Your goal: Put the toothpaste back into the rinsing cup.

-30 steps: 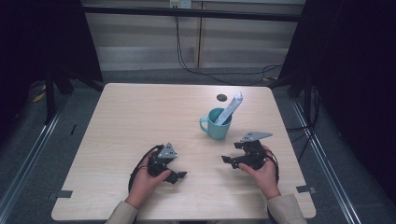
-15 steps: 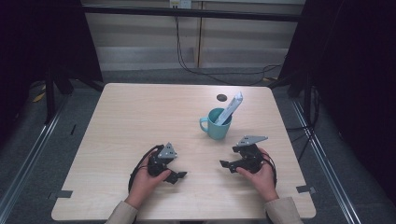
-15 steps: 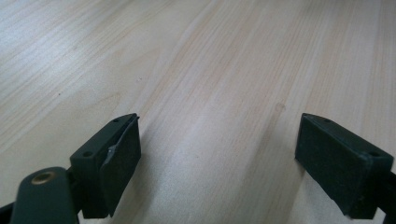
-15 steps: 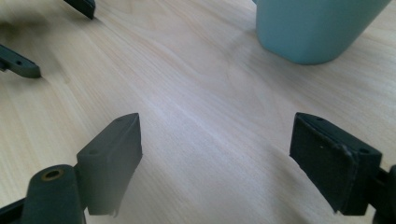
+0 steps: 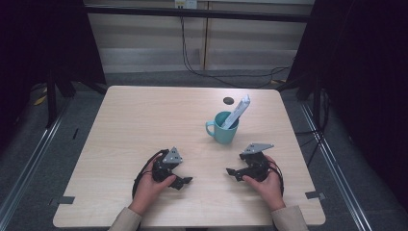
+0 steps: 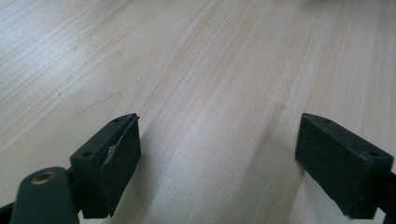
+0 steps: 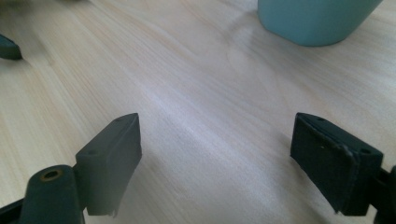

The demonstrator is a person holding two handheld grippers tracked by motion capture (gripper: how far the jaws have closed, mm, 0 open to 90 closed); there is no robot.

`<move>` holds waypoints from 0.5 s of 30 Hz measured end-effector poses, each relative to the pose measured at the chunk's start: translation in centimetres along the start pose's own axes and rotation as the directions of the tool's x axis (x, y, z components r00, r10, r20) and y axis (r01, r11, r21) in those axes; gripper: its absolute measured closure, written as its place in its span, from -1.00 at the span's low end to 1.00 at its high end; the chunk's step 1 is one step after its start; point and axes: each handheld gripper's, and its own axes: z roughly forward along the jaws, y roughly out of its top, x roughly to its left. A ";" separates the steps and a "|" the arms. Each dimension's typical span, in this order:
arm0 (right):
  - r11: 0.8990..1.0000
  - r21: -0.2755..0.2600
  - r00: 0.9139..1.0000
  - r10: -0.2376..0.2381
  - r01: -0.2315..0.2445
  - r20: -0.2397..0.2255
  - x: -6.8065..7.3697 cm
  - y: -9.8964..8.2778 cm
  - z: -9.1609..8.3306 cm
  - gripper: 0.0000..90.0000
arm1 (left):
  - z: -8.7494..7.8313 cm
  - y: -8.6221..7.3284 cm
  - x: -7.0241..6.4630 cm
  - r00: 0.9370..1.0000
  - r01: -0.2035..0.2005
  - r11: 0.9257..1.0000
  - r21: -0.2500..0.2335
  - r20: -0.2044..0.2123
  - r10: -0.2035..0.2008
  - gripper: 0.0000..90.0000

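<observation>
Both grippers rest low on the table (image 5: 144,115), left gripper (image 5: 185,181) lower centre-left and right gripper (image 5: 231,172) lower centre-right, jaws spread wide and empty; teal mug (image 5: 224,127) holding a white tube (image 5: 238,111) stands centre-right, above the right gripper.

Pale wood surface (image 5: 144,120) on grey floor (image 5: 29,159). Black curtains (image 5: 365,72) either side. Light panelled wall (image 5: 144,38) behind, cables (image 5: 192,57) hanging down it.
</observation>
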 end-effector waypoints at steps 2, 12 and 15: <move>1.000 0.008 1.000 -0.016 0.016 0.012 0.2 -0.1 0.2 -0.64 | 0.0 0.0 0.0 1.000 -0.005 1.000 0.003 0.000 0.005 -0.69; 0.999 -0.002 0.998 -0.049 0.049 0.042 0.7 -0.5 0.3 -0.68 | 0.0 0.0 0.0 1.000 -0.007 1.000 0.004 0.001 0.007 -0.69; 0.999 0.000 0.998 -0.049 0.049 0.041 0.7 -0.6 0.3 -0.69 | 0.0 0.0 0.0 1.000 -0.007 1.000 0.004 0.001 0.007 -0.69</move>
